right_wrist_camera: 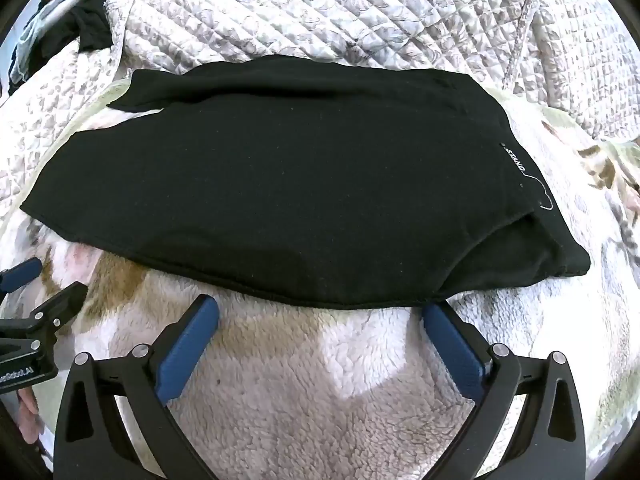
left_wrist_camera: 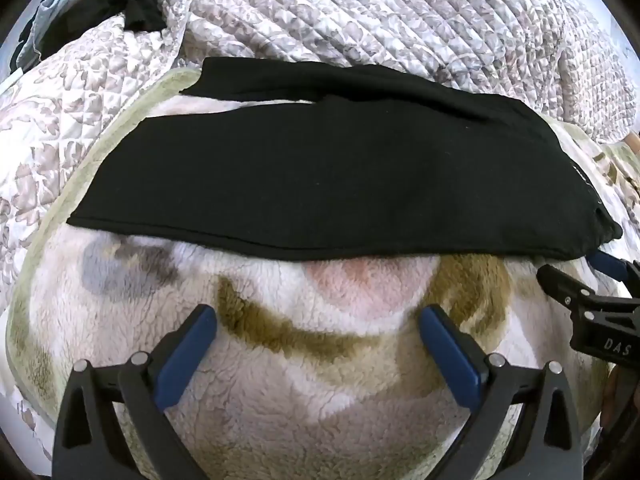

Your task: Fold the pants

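Observation:
Black pants (left_wrist_camera: 328, 176) lie folded lengthwise into a flat band across a fleecy blanket (left_wrist_camera: 304, 380). A second layer peeks out along the far edge. My left gripper (left_wrist_camera: 318, 316) hangs open just short of the near hem, nothing between its blue pads. In the right wrist view the same pants (right_wrist_camera: 288, 184) fill the middle, with a small white label (right_wrist_camera: 516, 160) near the right end. My right gripper (right_wrist_camera: 320, 306) is open, its fingertips almost at the near hem, touching nothing. Each gripper shows at the edge of the other's view: the right (left_wrist_camera: 592, 292), the left (right_wrist_camera: 36, 292).
A quilted floral bedspread (left_wrist_camera: 360, 12) is bunched up behind the pants. Another dark garment (left_wrist_camera: 136, 4) lies at the far left beside a white rail. A hand (right_wrist_camera: 28, 412) shows at the lower left of the right wrist view.

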Tool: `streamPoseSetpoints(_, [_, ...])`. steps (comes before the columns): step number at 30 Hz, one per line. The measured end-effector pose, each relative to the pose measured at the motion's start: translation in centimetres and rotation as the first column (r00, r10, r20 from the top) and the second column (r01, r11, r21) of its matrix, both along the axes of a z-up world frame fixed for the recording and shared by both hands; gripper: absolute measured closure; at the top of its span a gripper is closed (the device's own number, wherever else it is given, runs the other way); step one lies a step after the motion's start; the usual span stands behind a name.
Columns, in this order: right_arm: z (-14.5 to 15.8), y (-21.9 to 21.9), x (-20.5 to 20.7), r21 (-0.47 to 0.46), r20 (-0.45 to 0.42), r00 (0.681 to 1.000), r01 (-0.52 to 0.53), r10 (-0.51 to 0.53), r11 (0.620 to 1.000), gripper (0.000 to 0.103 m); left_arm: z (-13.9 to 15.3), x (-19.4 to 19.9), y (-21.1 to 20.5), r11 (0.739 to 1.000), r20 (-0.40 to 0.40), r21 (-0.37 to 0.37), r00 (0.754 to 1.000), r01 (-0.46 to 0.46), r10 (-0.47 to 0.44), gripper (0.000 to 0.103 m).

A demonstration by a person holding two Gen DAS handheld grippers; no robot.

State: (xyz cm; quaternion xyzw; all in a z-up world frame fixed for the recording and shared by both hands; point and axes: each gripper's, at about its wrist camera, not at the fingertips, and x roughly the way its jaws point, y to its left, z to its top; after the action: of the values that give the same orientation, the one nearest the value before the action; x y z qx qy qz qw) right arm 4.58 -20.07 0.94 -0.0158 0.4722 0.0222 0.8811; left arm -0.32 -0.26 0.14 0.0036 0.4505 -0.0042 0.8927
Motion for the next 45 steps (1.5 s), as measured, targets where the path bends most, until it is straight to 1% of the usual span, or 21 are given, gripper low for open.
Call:
streamPoseSetpoints(10, [-0.03, 0.04, 0.02, -0.001, 0.000, 1.000, -0.001, 0.001, 1.000, 0.001, 0.00, -0.29, 0.18, 1.000, 0.016, 0.002, 1.000, 0.002, -0.002, 0.000])
streamPoseSetpoints(26, [-0.05, 0.03, 0.06, -0.004, 0.002, 1.000, 0.000, 0.000, 1.000, 0.001, -0.04, -0.15, 0.27, 1.000, 0.004, 0.003, 1.000, 0.007, -0.007, 0.000])
streamPoseSetpoints(45, [-0.07, 0.04, 0.10, -0.006, 0.001, 1.000, 0.000, 0.000, 1.000, 0.001, -0.11, -0.19, 0.30, 1.000, 0.010, 0.003, 1.000, 0.009, -0.009, 0.000])
